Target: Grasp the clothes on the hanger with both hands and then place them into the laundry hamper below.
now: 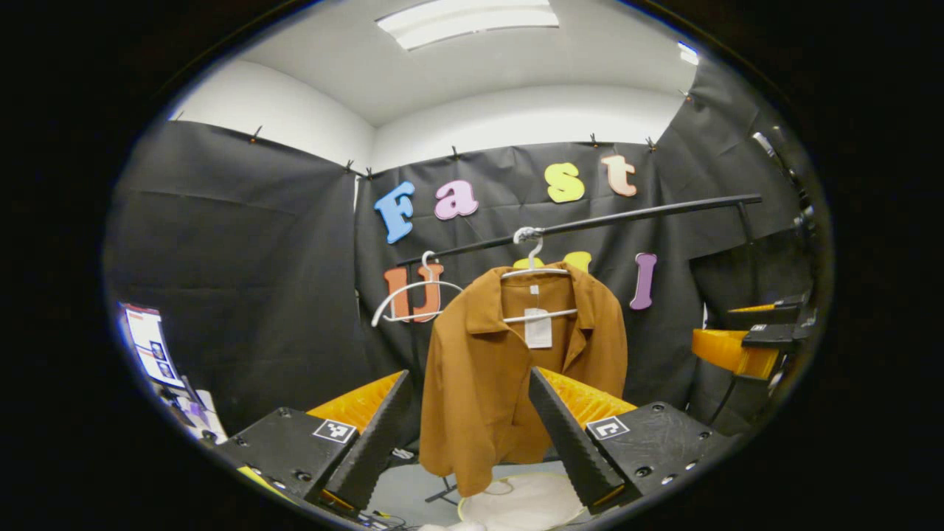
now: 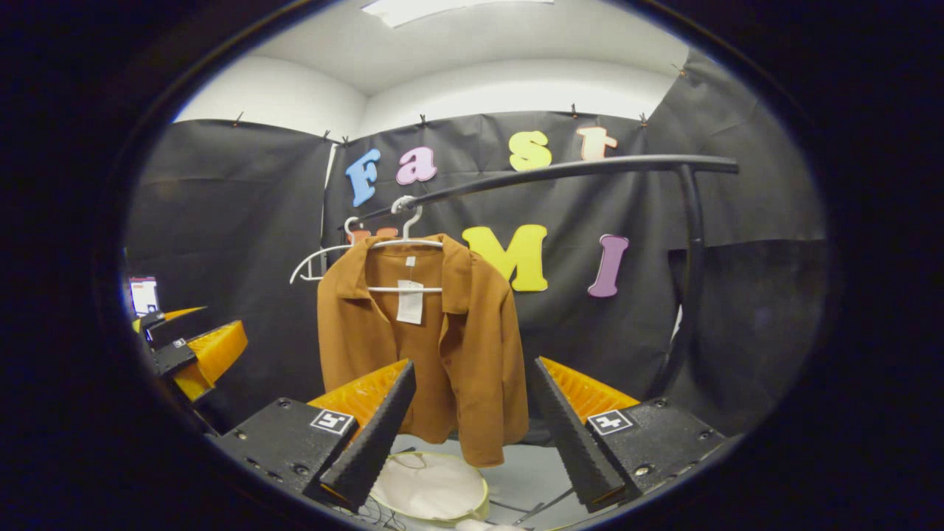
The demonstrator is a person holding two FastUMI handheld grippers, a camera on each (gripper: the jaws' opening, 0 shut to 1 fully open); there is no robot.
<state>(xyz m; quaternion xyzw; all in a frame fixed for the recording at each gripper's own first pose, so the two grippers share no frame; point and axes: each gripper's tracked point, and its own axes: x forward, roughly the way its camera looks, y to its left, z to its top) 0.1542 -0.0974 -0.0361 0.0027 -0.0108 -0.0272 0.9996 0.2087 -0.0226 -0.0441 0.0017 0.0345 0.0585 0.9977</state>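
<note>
Grippers (image 1: 472, 435) (image 2: 472, 435) apart; jacket (image 1: 509, 369) tag (image 1: 538, 327) seemingly blank

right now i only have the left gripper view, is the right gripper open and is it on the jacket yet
observer: open. In the right gripper view the right gripper has its fingers spread, and the jacket hangs beyond them, apparently untouched.
operator: how does my gripper look from there
observer: the left gripper sits off to the left of the jacket, apart from it.
operator: and the hamper
observer: the hamper lies low, under the jacket's hem.
</note>
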